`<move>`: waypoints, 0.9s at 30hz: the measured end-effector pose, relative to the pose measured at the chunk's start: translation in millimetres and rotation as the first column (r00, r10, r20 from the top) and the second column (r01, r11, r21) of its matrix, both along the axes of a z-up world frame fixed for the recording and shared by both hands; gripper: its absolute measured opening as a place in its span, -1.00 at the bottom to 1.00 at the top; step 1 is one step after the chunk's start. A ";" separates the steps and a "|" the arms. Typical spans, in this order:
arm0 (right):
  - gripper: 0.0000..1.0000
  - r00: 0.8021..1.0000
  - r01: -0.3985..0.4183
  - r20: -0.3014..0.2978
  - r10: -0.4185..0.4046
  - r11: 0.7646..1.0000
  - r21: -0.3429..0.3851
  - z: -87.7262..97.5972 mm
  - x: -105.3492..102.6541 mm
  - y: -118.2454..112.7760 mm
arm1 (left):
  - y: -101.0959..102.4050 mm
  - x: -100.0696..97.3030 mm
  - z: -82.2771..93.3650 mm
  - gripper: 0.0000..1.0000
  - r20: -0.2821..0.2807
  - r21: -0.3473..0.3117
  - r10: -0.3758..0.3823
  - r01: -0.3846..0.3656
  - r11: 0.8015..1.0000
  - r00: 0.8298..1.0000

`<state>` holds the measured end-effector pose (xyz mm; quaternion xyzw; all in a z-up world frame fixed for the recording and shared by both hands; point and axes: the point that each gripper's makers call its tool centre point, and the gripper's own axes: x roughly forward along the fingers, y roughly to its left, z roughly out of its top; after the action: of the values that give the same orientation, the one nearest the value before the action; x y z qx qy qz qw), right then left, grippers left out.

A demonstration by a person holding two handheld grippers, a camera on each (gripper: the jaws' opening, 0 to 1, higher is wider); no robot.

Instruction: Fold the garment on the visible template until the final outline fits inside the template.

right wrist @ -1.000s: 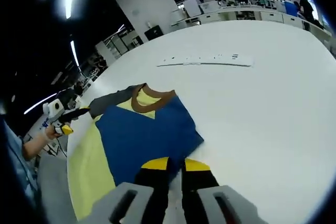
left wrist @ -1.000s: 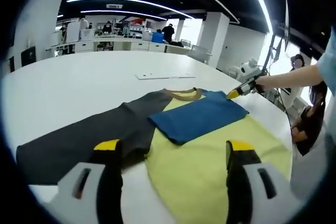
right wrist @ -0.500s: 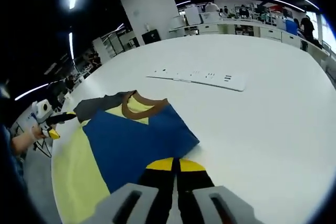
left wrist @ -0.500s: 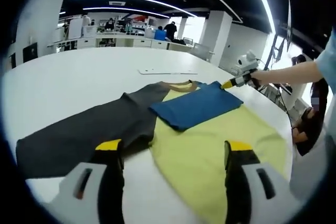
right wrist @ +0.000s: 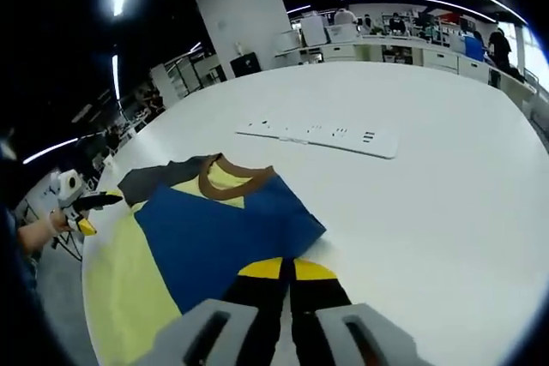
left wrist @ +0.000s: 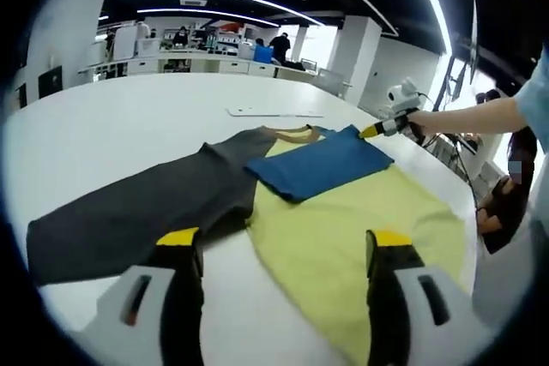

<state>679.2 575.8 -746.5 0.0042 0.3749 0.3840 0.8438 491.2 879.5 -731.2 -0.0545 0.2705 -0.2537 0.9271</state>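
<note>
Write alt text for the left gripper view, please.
A shirt lies flat on a white table: yellow body, grey sleeve spread out to the left, blue sleeve folded across the chest. The left gripper has its jaws wide apart at the near hem, while the right gripper touches the blue sleeve's far corner.
</note>
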 end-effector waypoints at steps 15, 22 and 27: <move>0.25 0.998 -0.031 0.059 0.030 0.999 0.018 13.1 -43.6 -14.1 | -3.0 -10.1 6.4 0.51 0.002 0.000 -0.017 0.017 1.000 1.000; 0.45 0.996 -0.058 0.063 0.057 0.998 0.009 13.9 -62.9 -20.3 | -4.7 -11.7 9.3 0.52 0.003 -0.006 -0.023 0.023 1.000 1.000; 0.43 0.998 -0.046 0.054 0.045 0.999 0.014 15.0 -75.9 -25.8 | -5.9 -12.9 10.6 0.52 0.004 -0.008 -0.026 0.026 1.000 1.000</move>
<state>603.4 550.0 -731.6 -0.0084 0.3491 0.4060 0.8445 478.3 873.6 -720.6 -0.0541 0.2685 -0.2671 0.9239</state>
